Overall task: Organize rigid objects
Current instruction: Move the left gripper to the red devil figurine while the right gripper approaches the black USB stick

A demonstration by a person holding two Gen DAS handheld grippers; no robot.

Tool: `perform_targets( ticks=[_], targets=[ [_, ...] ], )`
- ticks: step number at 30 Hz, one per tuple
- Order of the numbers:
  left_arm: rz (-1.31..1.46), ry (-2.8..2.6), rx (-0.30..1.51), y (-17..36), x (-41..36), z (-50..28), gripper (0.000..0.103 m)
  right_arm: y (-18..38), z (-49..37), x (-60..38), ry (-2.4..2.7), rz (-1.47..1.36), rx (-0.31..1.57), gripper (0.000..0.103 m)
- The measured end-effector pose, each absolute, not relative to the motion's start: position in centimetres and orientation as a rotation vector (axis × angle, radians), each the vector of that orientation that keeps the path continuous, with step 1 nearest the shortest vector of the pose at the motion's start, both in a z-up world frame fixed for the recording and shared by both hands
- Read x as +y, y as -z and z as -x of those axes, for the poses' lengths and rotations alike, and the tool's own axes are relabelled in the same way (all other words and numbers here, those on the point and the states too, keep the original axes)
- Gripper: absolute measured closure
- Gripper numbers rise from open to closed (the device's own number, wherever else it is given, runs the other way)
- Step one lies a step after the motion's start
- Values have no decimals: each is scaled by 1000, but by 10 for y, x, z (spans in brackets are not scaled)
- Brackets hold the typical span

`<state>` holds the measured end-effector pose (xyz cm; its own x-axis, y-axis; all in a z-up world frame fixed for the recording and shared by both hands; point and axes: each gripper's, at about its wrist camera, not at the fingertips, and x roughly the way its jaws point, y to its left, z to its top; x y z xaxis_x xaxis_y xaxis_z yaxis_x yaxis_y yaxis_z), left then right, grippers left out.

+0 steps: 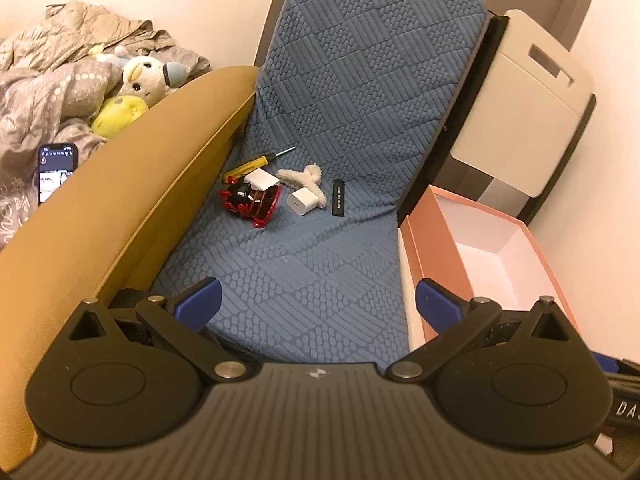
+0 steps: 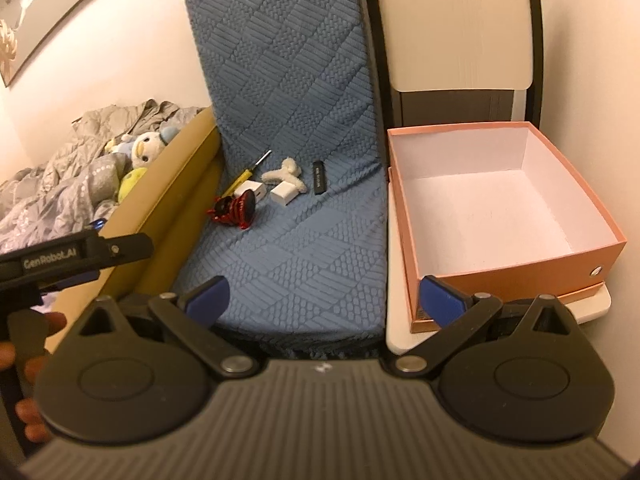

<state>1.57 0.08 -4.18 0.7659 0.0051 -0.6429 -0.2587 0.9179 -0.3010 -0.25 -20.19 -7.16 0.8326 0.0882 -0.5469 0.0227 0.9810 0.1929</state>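
**Small objects clustered on a blue quilted cushion, pink box waiting alongside**

A blue quilted cushion (image 1: pixel 328 184) covers a seat and runs up its back, bounded on the left by a tan padded rail (image 1: pixel 120 184). Beyond the rail lies a rumpled grey duvet (image 1: pixel 44 92) with plush toys (image 1: pixel 136 88). Near the seat's fold sit a yellow-handled screwdriver (image 1: pixel 256 164), two white charger blocks (image 1: pixel 301 200), a red-and-black toy figure (image 1: pixel 250 200), a fluffy cream hair claw (image 1: pixel 302 176) and a black slim stick (image 1: pixel 338 198), all close together, some touching. To the right stands an open pink box (image 2: pixel 520 256) with a white interior, holding nothing visible, on a pale ledge.

The left gripper (image 1: pixel 316 304) and right gripper (image 2: pixel 324 300) both hover over the cushion's front with jaws spread wide, gripping nothing.

Only the left wrist view shows a lit phone (image 1: pixel 56 172) on the duvet. Only the right wrist view shows a framed picture (image 2: pixel 48 8) on the wall, the whole box floor, and the left gripper's body from the side.
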Motion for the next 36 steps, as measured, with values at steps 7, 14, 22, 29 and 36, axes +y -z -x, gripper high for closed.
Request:
perform_targets(
  ticks=[7, 14, 22, 29, 36],
  targets=[
    [490, -170, 698, 76, 12, -64, 0, 90, -34, -212, -29, -177, 568, 2],
    [540, -234, 692, 114, 27, -114, 0, 112, -81, -219, -46, -193, 578, 20],
    [620, -282, 650, 161, 47, -162, 4, 144, -148, -213, -40, -203, 589, 39],
    [691, -369, 631, 187, 60, -187, 11, 158, -190, -209, -41, -218, 592, 43],
    [764, -452, 616, 199, 79, -211, 16, 162, -235, -202, -61, -204, 580, 43]
  ],
)
